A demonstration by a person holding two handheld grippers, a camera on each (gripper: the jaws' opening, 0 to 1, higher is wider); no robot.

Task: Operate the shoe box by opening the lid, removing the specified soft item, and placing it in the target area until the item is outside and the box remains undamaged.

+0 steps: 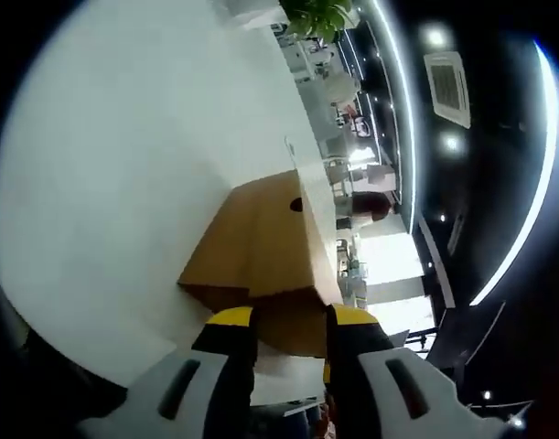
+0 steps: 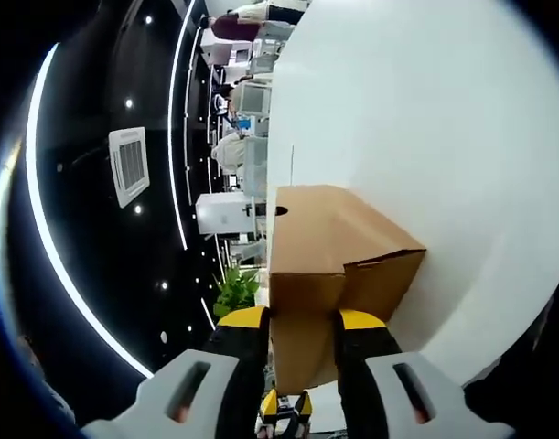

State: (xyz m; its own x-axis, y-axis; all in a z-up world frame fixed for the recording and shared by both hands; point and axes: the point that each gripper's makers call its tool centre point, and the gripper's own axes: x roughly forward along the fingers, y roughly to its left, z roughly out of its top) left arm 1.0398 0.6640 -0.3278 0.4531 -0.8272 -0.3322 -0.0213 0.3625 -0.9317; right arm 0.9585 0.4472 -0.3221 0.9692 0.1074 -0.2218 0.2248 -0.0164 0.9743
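Observation:
A brown cardboard shoe box lies closed on a white table; the whole scene is rolled sideways. A small dark hole marks one of its faces. My left gripper has its yellow-tipped jaws on either side of the box's near end, and cardboard fills the gap between them. In the right gripper view the same box runs away from the camera. My right gripper clamps its near end the same way. No soft item is visible.
The white table spreads wide beyond the box. Behind it are office furniture and a green plant. A dark ceiling carries light strips and an air vent. The plant also shows at the table's far edge.

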